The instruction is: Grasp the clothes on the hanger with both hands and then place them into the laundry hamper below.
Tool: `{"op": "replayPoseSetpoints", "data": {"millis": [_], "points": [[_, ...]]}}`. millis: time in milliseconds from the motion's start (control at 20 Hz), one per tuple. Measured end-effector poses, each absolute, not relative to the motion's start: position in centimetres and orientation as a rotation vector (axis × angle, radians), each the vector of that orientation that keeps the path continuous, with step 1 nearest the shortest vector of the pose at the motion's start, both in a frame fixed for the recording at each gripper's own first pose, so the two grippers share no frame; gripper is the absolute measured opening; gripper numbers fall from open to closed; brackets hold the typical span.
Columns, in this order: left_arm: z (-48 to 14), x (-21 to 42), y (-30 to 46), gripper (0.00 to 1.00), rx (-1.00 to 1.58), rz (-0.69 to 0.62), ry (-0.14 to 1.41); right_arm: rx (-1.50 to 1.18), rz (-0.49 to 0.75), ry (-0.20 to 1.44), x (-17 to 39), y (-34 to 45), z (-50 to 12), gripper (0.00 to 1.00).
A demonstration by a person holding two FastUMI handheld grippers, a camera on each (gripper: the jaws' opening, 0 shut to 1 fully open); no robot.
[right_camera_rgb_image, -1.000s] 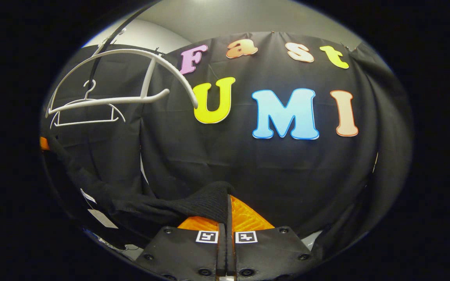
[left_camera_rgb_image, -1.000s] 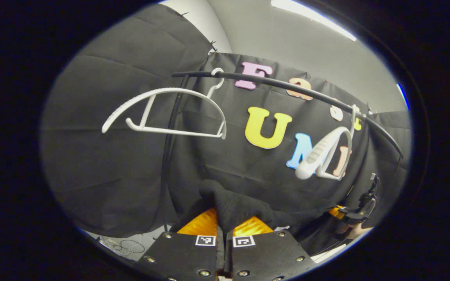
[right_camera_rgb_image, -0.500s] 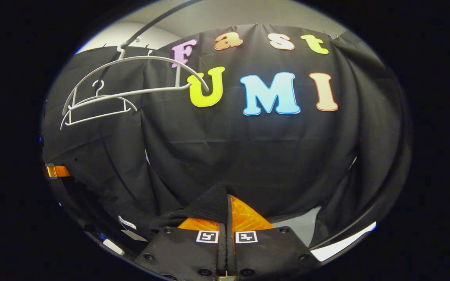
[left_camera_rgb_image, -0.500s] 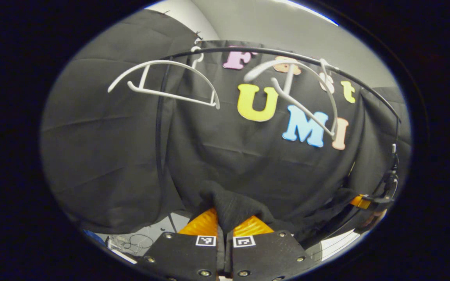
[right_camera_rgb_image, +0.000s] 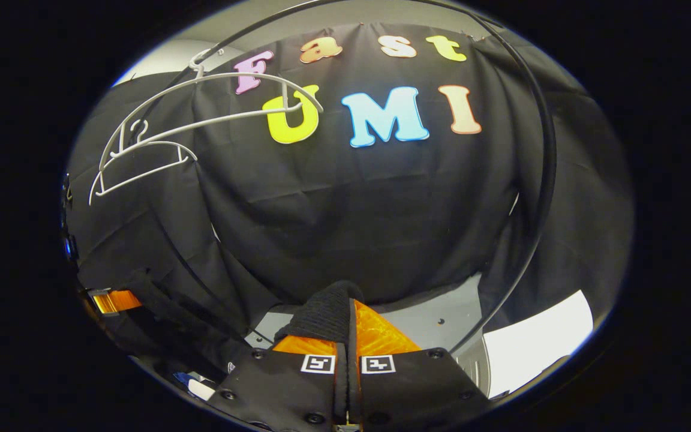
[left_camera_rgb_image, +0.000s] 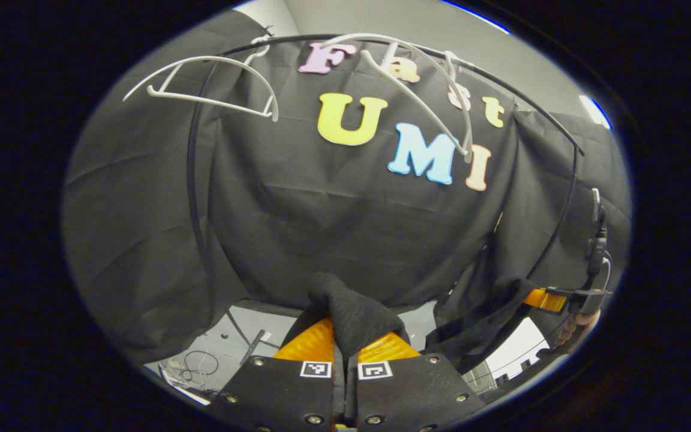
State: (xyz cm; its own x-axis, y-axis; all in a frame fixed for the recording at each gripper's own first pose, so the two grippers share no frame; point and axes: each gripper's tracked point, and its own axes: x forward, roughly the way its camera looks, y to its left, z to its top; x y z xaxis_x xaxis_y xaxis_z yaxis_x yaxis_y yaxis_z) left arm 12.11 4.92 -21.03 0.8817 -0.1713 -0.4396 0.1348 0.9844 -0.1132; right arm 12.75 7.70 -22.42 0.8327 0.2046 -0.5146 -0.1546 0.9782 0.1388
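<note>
The black garment (left_camera_rgb_image: pixel 345 309) is off the hangers and bunched between my left gripper's (left_camera_rgb_image: pixel 344 339) fingers, which are shut on a fold of it. From there it sags rightward (left_camera_rgb_image: pixel 477 327) to the right gripper (left_camera_rgb_image: pixel 546 299), held by a hand (left_camera_rgb_image: pixel 579 327). In the right gripper view my right gripper (right_camera_rgb_image: pixel 348 330) is shut on a ribbed black fold (right_camera_rgb_image: pixel 327 309). The cloth trails left and down to the left gripper (right_camera_rgb_image: pixel 111 300). Two bare white hangers (left_camera_rgb_image: pixel 207 102) (left_camera_rgb_image: pixel 417 106) hang on the black rail above, and show again in the right gripper view (right_camera_rgb_image: pixel 285 96) (right_camera_rgb_image: pixel 141 176).
The black rail's uprights (left_camera_rgb_image: pixel 192 180) (right_camera_rgb_image: pixel 546 150) curve down on either side. Grey floor (right_camera_rgb_image: pixel 435 324) with cables (left_camera_rgb_image: pixel 198 363) lies below the wall cloth. A white surface (right_camera_rgb_image: pixel 537 342) sits at the lower right, with a pale ribbed edge (right_camera_rgb_image: pixel 471 366) beside it.
Both grippers have come down with the garment held between them. The hangers and rail now sit higher in both views, and the floor has come into sight. The nearer hanger has swung.
</note>
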Motion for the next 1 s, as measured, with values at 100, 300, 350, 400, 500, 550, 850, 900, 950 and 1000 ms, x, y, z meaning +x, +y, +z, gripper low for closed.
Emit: {"op": "replayPoseSetpoints", "data": {"millis": [100,300,350,400,500,550,850,900,950,1000], "points": [[-23.1,11.9,5.2,0.01,-0.042,-0.181,0.500,0.079,0.176,0.612,12.0,8.3,-24.6,0.02],[-26.3,11.9,5.1,0.01,-0.027,-0.207,0.564,0.072,0.167,0.683,11.1,9.8,-27.2,0.02],[-26.7,12.2,4.9,0.01,-0.028,-0.209,0.576,0.077,0.165,0.703,11.1,10.2,-27.7,0.02],[-27.3,12.9,4.5,0.01,-0.031,-0.215,0.586,0.084,0.164,0.717,11.1,10.4,-28.2,0.02],[-28.4,14.0,4.3,0.00,-0.025,-0.231,0.609,0.087,0.149,0.738,11.3,10.7,-28.8,0.02],[-28.9,14.4,4.3,0.01,-0.018,-0.235,0.622,0.091,0.138,0.752,11.4,10.6,-29.2,0.02],[-30.1,14.3,4.9,0.01,-0.011,-0.229,0.663,0.104,0.101,0.805,10.8,10.6,-31.3,0.03],[-31.2,14.5,5.1,0.01,-0.010,-0.224,0.672,0.107,0.099,0.814,10.7,10.6,-31.6,0.03],[-31.9,14.9,5.2,0.02,-0.010,-0.223,0.681,0.108,0.097,0.821,10.7,10.5,-31.9,0.04],[-32.3,15.0,5.1,0.01,-0.012,-0.221,0.689,0.106,0.094,0.825,10.8,10.5,-32.0,0.05]]}}
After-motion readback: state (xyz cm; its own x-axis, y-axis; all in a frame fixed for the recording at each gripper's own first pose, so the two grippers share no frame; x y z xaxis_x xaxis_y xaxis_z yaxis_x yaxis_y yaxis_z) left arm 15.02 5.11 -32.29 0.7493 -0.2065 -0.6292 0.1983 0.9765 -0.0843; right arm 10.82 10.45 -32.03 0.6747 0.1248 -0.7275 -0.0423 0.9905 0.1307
